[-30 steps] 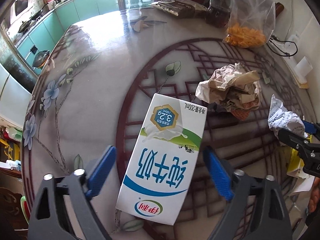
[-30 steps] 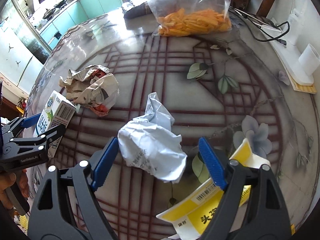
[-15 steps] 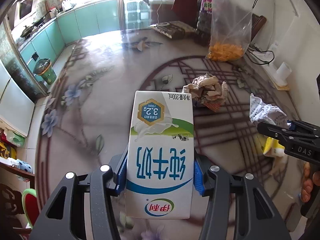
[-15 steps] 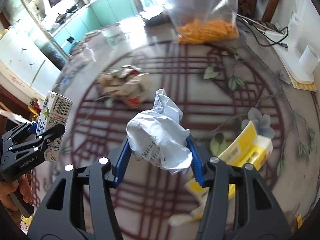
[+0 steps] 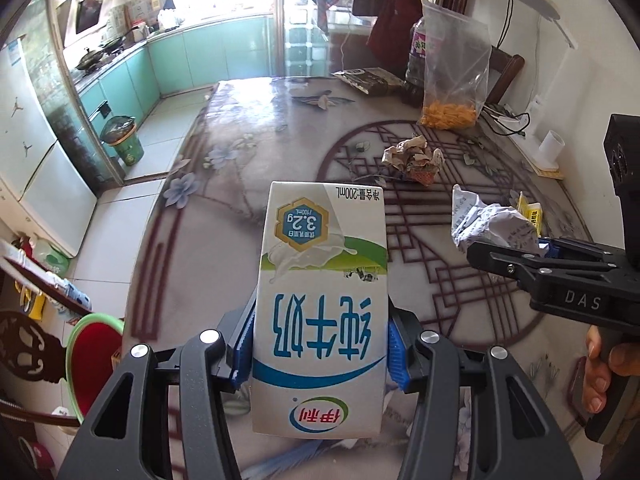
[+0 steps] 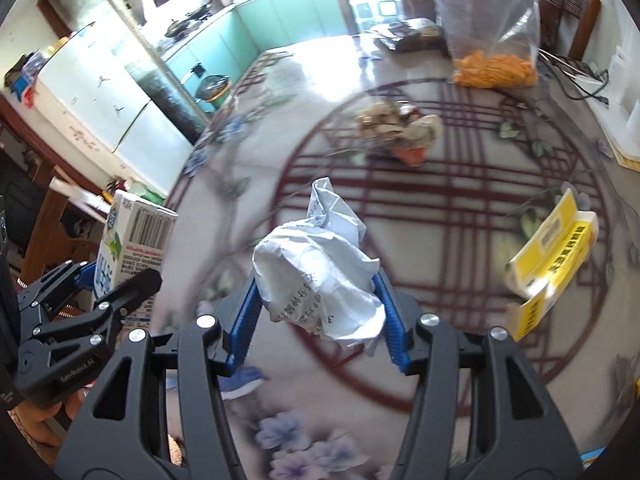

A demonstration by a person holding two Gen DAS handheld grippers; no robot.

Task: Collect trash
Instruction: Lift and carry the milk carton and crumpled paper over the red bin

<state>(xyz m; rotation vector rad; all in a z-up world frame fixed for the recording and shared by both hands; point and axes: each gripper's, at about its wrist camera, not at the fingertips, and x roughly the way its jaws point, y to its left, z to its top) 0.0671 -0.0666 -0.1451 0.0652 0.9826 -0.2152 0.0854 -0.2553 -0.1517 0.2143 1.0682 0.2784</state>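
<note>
- Left gripper is clamped on the milk carton, its blue pads pressed against the carton's two long sides; the carton is held upside down in the air over the table's near edge.
- Off the table's left edge, a green bin stands on the tiled kitchen floor.
- Right gripper is clamped on the crumpled white paper, which bulges up between its blue pads and is held above the patterned table.
- Toward the middle of the table lies a brown crumpled wrapper, well apart from both grippers.
- Near the table's far edge stands a clear bag of orange snacks.
- Close to the table's right edge lies a yellow box, just right of the right gripper and touching nothing else.
- Beyond that, against the wall at the right edge, a white cup stands on a thin board.
</note>
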